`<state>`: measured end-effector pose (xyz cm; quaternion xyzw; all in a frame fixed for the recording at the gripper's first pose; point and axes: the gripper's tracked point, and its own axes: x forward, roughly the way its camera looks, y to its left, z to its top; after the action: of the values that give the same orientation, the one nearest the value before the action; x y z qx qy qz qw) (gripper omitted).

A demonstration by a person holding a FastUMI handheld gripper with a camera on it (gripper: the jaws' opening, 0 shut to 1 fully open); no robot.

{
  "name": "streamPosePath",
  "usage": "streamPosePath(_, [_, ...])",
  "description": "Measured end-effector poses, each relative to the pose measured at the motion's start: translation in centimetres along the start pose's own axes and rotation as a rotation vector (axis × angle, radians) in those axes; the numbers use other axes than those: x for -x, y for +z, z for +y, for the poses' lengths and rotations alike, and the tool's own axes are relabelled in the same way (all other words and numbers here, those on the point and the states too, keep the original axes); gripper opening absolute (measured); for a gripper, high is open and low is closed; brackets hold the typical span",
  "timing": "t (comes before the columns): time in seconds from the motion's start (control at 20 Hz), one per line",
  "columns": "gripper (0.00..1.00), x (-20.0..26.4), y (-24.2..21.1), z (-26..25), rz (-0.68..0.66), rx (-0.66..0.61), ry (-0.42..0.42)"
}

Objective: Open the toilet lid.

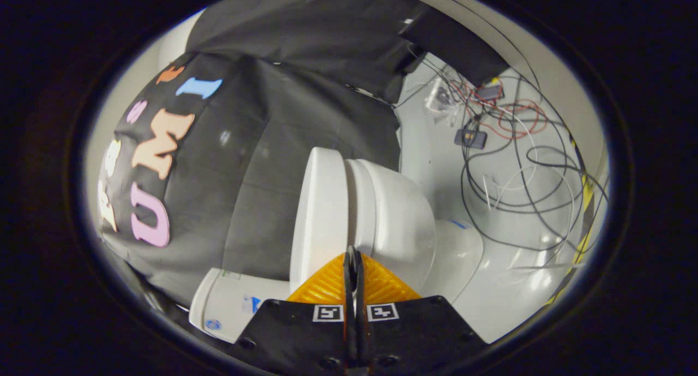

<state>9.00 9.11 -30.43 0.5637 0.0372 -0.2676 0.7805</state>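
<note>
White glossy ceramic formed the toilet bowl [398, 212]; its white plastic toilet lid [319, 212] lay closed against the bowl's rim. The gripper [353, 256] sat just before the lid-bowl seam, fingers pressed together, gripping nothing. Black cables [518, 169] lay beyond the bowl.

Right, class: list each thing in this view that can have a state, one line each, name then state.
toilet lid: down on the seat, a thin gap between them.
hand-held gripper: fingers shut together, gripping nothing, tips at the lid's edge.
cables: loose, tangled on the white floor.
</note>
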Motion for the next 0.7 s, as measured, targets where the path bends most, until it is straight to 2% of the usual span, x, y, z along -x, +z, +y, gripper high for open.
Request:
streamPosePath(0.2, [0.01, 1.5, 1.0, 4.8, -0.05, 0.119, 0.073])
streamPosePath(0.35, [0.02, 3.0, 1.4, 9.4, -0.082, 0.267, 0.124])
streamPosePath(0.55, [0.03, 5.2, 0.4, 16.6, -0.101, 0.448, 0.214])
streamPosePath(0.7, [0.06, 5.8, -1.5, 20.5, -0.094, 0.583, 0.248])
